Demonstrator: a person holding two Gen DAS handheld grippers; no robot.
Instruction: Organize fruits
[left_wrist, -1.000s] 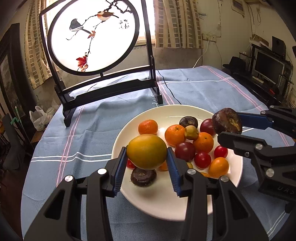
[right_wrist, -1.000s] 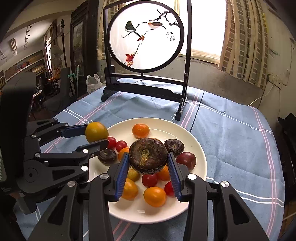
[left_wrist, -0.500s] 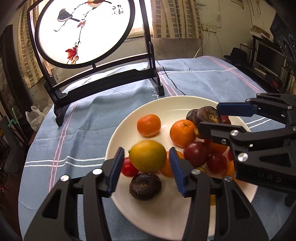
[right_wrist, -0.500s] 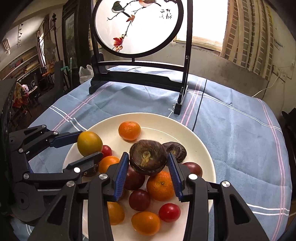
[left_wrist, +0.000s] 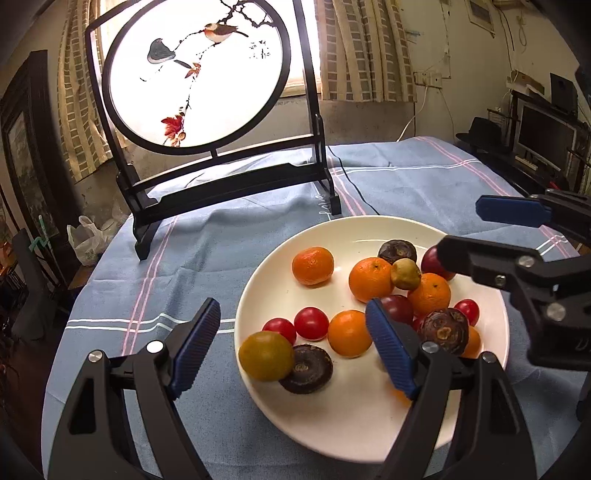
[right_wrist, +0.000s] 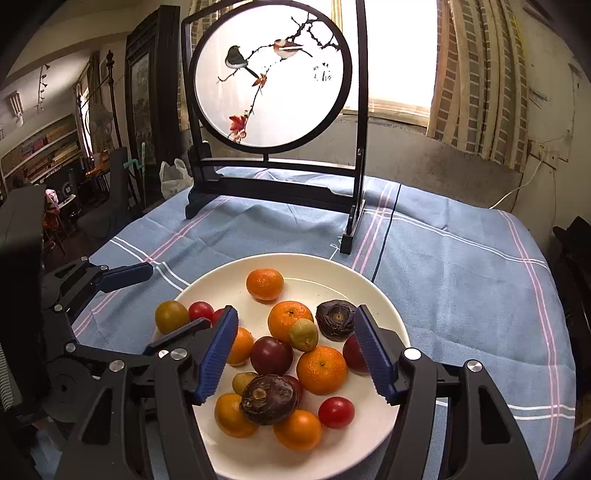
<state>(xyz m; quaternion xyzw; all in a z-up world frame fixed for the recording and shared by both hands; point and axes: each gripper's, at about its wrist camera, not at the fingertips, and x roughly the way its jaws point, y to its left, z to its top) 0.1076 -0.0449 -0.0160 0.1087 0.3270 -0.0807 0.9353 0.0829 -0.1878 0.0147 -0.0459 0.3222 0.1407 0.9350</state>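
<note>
Item one: I am seeing my left gripper (left_wrist: 291, 343) standing wide; its jaws have just been opening, gripping nothing. The yellow-green citrus (left_wrist: 266, 355) is sitting at the near-left rim of the white plate (left_wrist: 332, 417), leaning against a dark brown fruit (left_wrist: 306, 368).

Item two: my right gripper (right_wrist: 295, 354) is also gaping, jaws just opened, pads touching nothing. The large dark fruit (right_wrist: 269, 398) is lying on the heap of tangerines and cherry tomatoes below. The plate is resting on the blue tablecloth (right_wrist: 461, 288), before the bird-painted screen (right_wrist: 269, 77).
</note>
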